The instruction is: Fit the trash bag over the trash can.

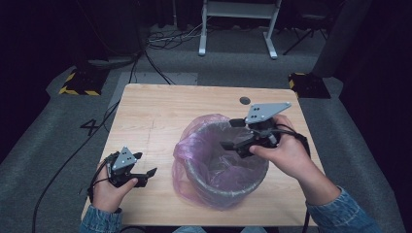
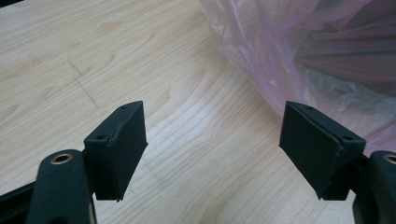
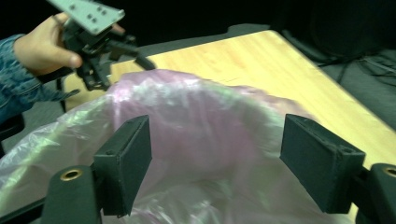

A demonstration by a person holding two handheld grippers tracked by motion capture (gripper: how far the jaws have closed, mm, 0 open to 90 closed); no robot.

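Big wooden table [image 1: 160,111] first, pale top, a small dark round cap [image 1: 245,100] near its far edge. Mid-table, right of centre: grey bin [image 1: 228,187] lined w/ a pink plastic bag [image 1: 194,141], the bag folded out over the rim and bunched loose down the bin's left side. In the right gripper view the bag [image 3: 201,121] spreads wide just ahead of the jaws.

Right gripper [image 1: 233,133] now, held over the bin's far-right rim, pointing left across the opening; jaws stand wide apart, nothing between them, not touching the bag. The right gripper view says the same, both pads bare w/ bag behind.

Left gripper [image 1: 145,165] sits low at the near-left of the table, just left of the bag, apart from it. Jaws wide too, empty; in the left gripper view bare wood lies between the pads and the bag [image 2: 299,56] is off at upper right. Seen also in the right gripper view, beyond the bag, hand around it.
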